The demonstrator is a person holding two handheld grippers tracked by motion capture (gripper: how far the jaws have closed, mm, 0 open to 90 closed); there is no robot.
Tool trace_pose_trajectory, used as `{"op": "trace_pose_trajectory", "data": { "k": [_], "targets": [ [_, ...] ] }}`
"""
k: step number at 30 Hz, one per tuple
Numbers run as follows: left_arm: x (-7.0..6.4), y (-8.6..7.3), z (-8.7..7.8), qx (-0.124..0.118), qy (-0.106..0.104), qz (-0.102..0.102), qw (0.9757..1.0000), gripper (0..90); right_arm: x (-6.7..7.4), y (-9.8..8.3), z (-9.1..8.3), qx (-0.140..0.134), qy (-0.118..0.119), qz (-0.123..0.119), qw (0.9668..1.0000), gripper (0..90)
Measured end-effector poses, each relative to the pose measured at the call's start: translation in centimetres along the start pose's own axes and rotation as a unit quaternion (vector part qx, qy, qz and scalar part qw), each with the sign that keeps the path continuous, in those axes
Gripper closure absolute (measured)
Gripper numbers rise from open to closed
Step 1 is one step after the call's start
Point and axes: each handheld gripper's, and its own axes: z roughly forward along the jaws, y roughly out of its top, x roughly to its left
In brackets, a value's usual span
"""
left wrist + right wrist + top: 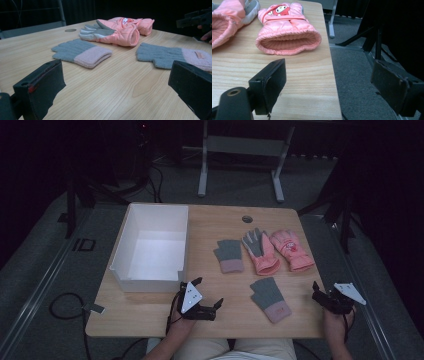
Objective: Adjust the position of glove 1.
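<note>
Four gloves lie on the wooden table [220, 220]. A grey knit glove with a pink cuff [230, 255] [82, 51] sits mid-table, and its match [270, 299] [170, 56] lies nearer the front. Two pink padded gloves lie side by side at the right: one palm up with a grey palm [260, 251] [117, 31], the other [292, 250] [287, 32] showing a cartoon patch. My left gripper [208, 291] [116, 85] stands open near the front edge, left of the near grey glove. My right gripper [318, 292] [329, 85] is open over the table's right front edge, holding nothing.
A white open box [150, 250] stands on the table's left half, just behind my left gripper. A round cable hole [247, 218] sits at the back. Grey carpet [357, 75] drops off past the right edge. Dark stands [340, 210] and a white frame [240, 150] flank the table.
</note>
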Motion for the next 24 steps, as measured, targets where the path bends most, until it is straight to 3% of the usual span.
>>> {"op": "trace_pose_trajectory", "data": {
  "k": [10,24],
  "targets": [
    [-0.12,-0.02,-0.03,-0.004,0.005,0.004,1.0,0.0,0.31,0.07,0.16,0.006,0.002,-0.02,0.9998,14.1],
    [0.1,-0.06,-0.1,-0.008,0.002,-0.008,0.9999,0.0,0.13,0.25,0.65,0.024,0.006,-0.009,0.9996,14.1]
  ]
}}
